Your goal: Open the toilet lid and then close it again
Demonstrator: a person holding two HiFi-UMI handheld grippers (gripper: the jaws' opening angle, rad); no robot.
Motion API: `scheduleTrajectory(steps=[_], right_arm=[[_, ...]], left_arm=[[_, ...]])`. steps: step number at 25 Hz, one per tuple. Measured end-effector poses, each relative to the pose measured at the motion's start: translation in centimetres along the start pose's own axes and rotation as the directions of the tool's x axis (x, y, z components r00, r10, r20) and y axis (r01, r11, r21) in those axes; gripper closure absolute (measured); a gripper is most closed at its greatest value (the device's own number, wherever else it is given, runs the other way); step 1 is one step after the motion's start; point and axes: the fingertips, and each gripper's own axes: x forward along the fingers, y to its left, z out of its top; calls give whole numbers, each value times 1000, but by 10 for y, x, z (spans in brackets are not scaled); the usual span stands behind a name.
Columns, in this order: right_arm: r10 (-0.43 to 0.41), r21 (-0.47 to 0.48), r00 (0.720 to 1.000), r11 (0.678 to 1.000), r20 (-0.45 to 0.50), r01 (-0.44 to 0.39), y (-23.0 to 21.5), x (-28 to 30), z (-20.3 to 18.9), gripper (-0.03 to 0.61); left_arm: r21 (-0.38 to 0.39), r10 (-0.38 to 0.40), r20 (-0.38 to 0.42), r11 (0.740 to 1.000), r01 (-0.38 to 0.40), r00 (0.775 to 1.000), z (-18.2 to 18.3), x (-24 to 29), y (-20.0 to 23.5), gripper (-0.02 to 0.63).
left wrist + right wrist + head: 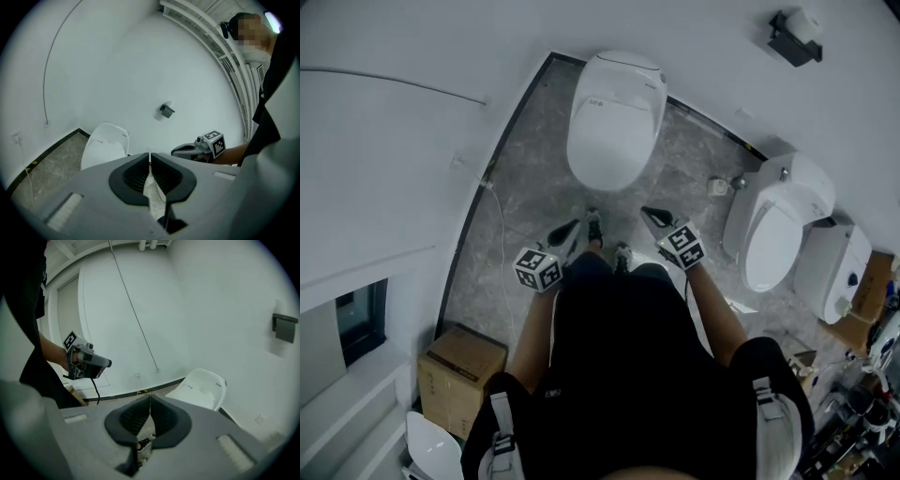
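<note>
While toilet point(616, 117) stands shut, cardboard box point(459, 375) sits apart.

Open floor point(623, 199) lying between left gripper point(565, 229), right gripper point(651, 217) and toilet point(615, 122); second toilet point(773, 239) crowding right side, cardboard box point(459, 373) sitting behind left.

Grey marbled floor point(534, 206), dark-edged where meeting the white walls. Bears a white toilet point(614, 122), lid down, at the far middle; a second toilet point(773, 230) further right; a cardboard box point(461, 377) near left by the wall; shoes point(594, 225) at the near middle.
</note>
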Motion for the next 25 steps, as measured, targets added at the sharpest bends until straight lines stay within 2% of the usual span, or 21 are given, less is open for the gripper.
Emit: scheduleTrajectory(steps=[10,25], right_arm=[[-33,54,999,998,-15,34,-33,29,16,574],[-80,84,996,993,-29,83,-56,52,32,574]], left_arm=[[20,-54,-47,998,55,997,38,40,34,592],[25,-102,-82,994,104,991,57,64,64,592]])
